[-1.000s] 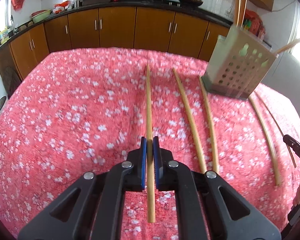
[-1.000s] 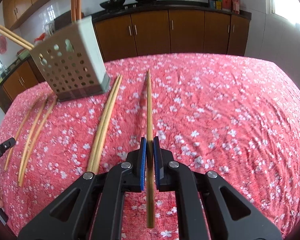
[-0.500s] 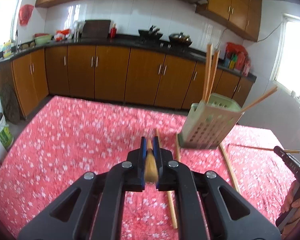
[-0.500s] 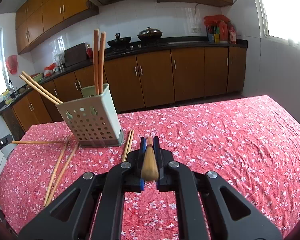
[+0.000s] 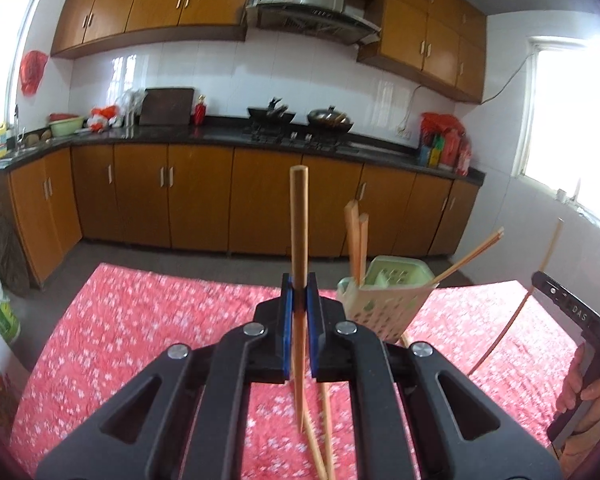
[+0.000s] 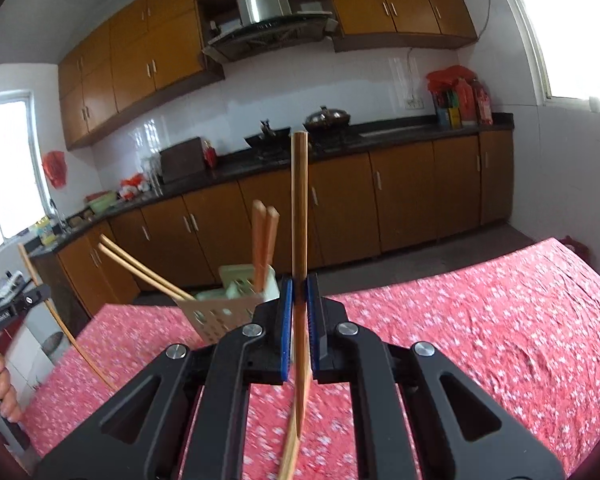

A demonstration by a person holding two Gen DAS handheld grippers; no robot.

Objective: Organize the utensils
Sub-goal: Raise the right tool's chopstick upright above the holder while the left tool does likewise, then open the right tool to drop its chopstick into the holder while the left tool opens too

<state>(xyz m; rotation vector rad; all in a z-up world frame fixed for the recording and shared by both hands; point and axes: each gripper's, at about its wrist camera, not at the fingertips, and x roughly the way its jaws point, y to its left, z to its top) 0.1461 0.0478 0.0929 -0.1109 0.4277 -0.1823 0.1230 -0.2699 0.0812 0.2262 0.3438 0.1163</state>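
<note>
My left gripper is shut on a wooden chopstick, held upright above the red flowered tablecloth. My right gripper is shut on another chopstick, also upright. The pale green perforated utensil holder stands just right of the left gripper and holds several chopsticks; in the right wrist view the holder stands left of the gripper. Loose chopsticks lie on the cloth under the left gripper. The right gripper shows at the left view's right edge with its chopstick.
Kitchen cabinets and a counter with woks run behind the table. A bucket stands on the floor at the left. The table's far edge is close ahead. The left gripper and hand show at the right view's left edge.
Both grippers have lifted their chopsticks off the cloth and swung them from lying flat to upright. The views have tilted up from the table toward the kitchen wall.
</note>
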